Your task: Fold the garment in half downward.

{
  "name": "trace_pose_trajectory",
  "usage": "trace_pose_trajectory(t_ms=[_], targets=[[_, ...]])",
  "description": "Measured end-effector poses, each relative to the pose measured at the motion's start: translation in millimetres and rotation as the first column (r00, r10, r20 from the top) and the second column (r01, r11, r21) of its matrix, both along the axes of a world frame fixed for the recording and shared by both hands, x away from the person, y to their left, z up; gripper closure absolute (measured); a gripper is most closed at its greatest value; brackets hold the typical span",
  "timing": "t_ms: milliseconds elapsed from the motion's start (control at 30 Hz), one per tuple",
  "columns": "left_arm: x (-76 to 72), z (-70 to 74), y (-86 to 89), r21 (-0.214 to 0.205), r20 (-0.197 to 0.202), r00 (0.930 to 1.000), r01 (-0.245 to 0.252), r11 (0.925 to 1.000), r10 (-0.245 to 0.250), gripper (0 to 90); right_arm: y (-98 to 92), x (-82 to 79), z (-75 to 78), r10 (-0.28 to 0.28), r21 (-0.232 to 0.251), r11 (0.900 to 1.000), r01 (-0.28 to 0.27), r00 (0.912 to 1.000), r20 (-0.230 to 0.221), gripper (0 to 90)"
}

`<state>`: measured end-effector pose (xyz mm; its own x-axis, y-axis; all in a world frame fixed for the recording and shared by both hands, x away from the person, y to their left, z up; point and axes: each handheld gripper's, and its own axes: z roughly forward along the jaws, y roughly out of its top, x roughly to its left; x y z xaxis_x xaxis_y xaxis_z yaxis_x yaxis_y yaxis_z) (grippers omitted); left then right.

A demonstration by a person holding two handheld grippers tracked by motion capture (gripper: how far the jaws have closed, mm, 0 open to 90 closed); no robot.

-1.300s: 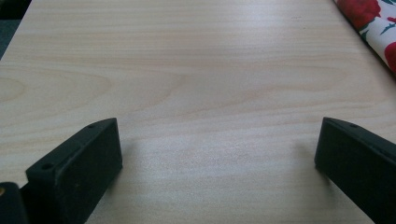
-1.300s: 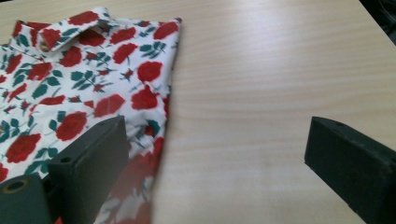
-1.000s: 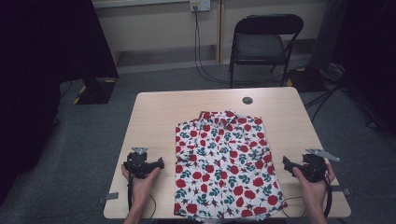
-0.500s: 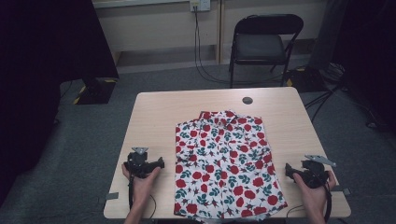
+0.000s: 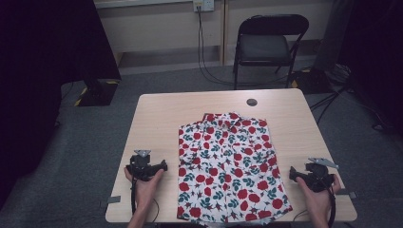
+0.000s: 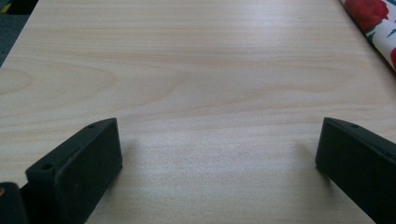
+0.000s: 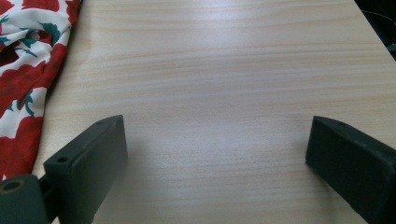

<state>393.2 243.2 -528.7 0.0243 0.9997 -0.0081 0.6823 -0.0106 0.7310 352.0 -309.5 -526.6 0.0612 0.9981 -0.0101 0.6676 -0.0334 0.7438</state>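
While shirt lies flat — left gripper, right gripper gape, flanking.

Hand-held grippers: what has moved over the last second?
The right hand-held gripper drew slightly back toward the table's near edge, away from the shirt. Its jaws are open and empty. The left hand-held gripper and the shirt stayed put.

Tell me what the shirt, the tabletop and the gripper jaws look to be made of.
Shirt: thin woven cloth, probably cotton or rayon, matte, printed with red roses; its edge puckers softly.
Tabletop: pale wood or wood-look laminate, with grain lines and a slight sheen.
Left hand-held gripper and right hand-held gripper: their jaws look like black matte plastic or rubber, with blocky moulded edges and small holes.
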Motion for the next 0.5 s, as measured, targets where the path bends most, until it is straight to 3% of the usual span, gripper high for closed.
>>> trace_pose_trajectory(t_ms=[367,500], targets=[[-0.4,2.1,0.6,-0.004,-0.011,0.9999,0.012,0.9999,-0.012,1.2,0.3,1.1,0.8,0.005,0.000,1.0000,-0.005,0.9999,-0.012,4.4],[-4.7,6.2,0.6,-0.049,0.013,0.9991,0.041,0.9979,-0.040,8.1,-1.0,2.1,4.3,0.034,0.040,0.9986,-0.034,0.9994,-0.010,7.1]])
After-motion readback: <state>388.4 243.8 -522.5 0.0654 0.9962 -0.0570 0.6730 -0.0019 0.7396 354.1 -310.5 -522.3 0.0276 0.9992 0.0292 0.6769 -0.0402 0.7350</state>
